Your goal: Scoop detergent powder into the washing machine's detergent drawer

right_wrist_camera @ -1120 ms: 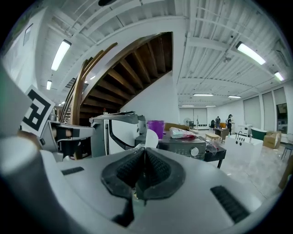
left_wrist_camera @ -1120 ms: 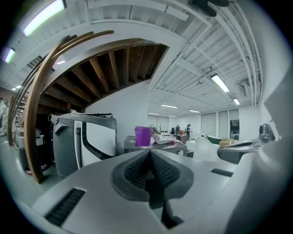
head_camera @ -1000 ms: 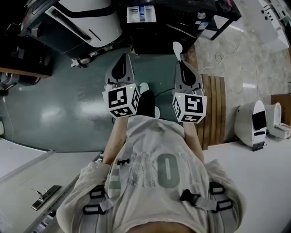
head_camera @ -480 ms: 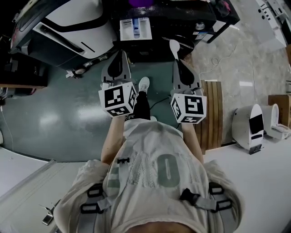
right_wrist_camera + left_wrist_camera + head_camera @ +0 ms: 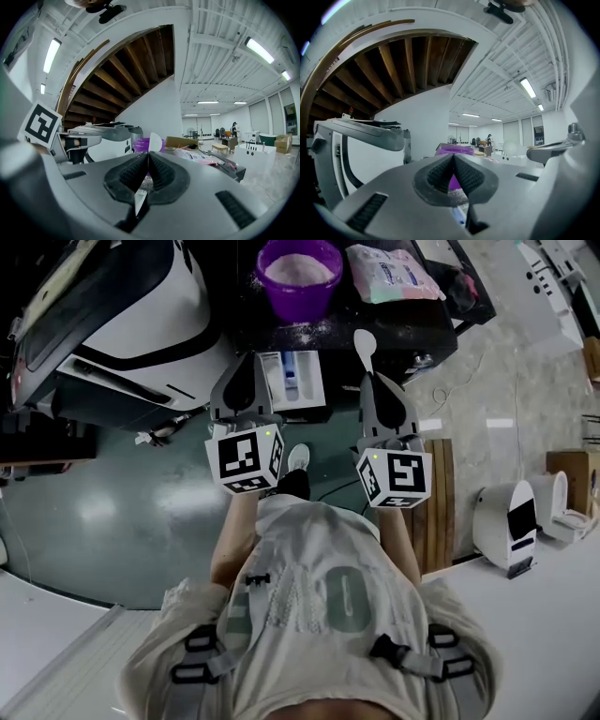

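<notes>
A purple bowl (image 5: 300,273) of white detergent powder stands on the dark top beside a detergent bag (image 5: 392,273). Below it the washing machine's detergent drawer (image 5: 292,381) is pulled out and open. My right gripper (image 5: 373,379) is shut on the handle of a white spoon (image 5: 364,341), whose bowl points toward the dark top. In the right gripper view the spoon (image 5: 154,140) rises past the shut jaws in front of the purple bowl (image 5: 140,144). My left gripper (image 5: 246,362) is shut and empty, just left of the drawer. Its own view shows the purple bowl (image 5: 457,150) beyond the closed jaws.
The white washing machine (image 5: 122,324) fills the upper left, with its body (image 5: 361,140) close on the left. A wooden slatted board (image 5: 439,493) and white appliances (image 5: 511,521) lie to the right. A cable (image 5: 328,460) runs across the green floor (image 5: 112,502) by the person's shoe.
The person has stepped toward the machine. The drawer is now between the two grippers, and the purple bowl and bag have come into view. Both grippers stay shut.
</notes>
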